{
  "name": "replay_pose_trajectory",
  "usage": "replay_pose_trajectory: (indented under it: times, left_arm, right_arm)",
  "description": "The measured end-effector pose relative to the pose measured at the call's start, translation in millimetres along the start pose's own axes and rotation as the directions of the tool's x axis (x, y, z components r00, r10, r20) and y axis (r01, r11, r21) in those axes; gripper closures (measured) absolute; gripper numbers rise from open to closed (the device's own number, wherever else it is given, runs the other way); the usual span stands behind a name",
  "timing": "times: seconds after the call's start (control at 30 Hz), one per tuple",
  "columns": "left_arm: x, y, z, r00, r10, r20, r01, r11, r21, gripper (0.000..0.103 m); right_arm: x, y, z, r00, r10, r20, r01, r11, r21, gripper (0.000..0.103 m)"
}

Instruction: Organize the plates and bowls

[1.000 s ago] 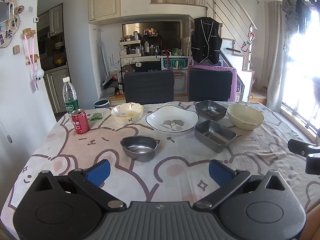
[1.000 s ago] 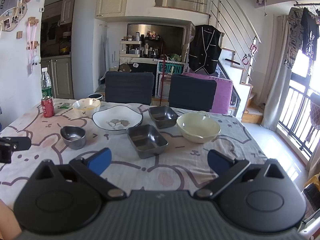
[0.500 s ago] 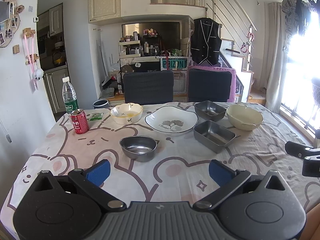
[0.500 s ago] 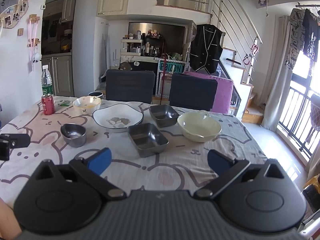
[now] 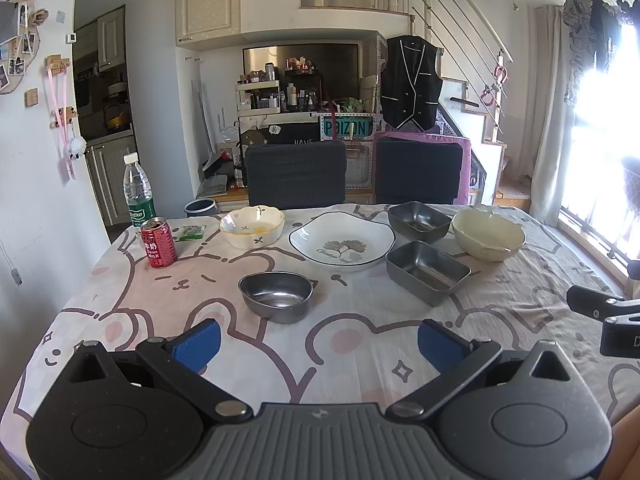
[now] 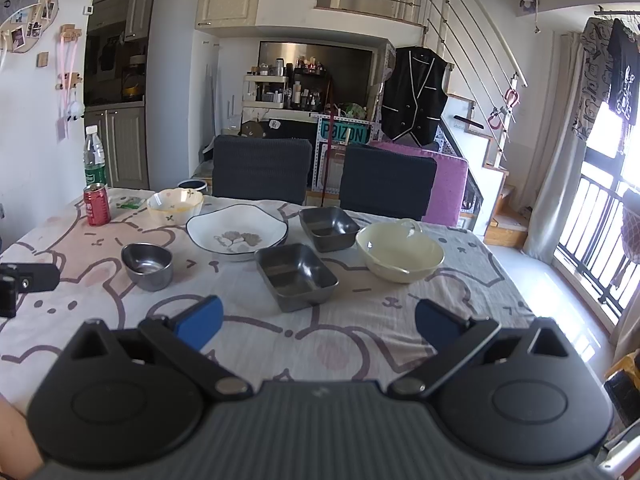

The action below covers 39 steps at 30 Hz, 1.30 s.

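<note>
Here, left gripper: bottom of the left wrist view, blue pads spread wide apart, grasping nothing, above the tablecloth.
Right gripper: bottom of the right wrist view, likewise spread wide and empty; part of it shows at the right edge of the left wrist view.
Tablecloth: pink and white cartoon print, covering the table across the middle of both views.
Round metal bowl: centre of the left wrist view, just beyond the left gripper's pads, standing alone.
Plate: white with a dark rim and a leaf print, centre, behind the round metal bowl.
Flowered bowl: left of the plate, near it.
Near metal dish: rectangular, right of centre, its corner touching or just beside the plate.
Far metal dish: behind the near one.
Cream bowl: right of both dishes, close to them.
Red can: left side of the frame, upright.
Water bottle: behind the can, upright.
Chairs: two dark ones at the far table edge.
</note>
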<state>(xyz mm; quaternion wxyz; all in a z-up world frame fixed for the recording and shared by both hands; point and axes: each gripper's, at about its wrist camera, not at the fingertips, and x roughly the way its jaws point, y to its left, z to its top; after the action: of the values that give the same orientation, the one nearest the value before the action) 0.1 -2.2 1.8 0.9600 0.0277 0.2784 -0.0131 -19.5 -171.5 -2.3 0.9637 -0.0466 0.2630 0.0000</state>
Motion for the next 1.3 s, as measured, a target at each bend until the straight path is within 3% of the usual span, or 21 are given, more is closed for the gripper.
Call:
replay_pose_trajectory:
  times: [1.3]
  left_arm:
    - [2,-8,-8,1.000,-0.010,-0.004,0.010,1.000,-0.002,0.000]
  right_arm:
    - [6,3,1,1.000,0.015,-0.021,-0.015,1.000,-0.007,0.000]
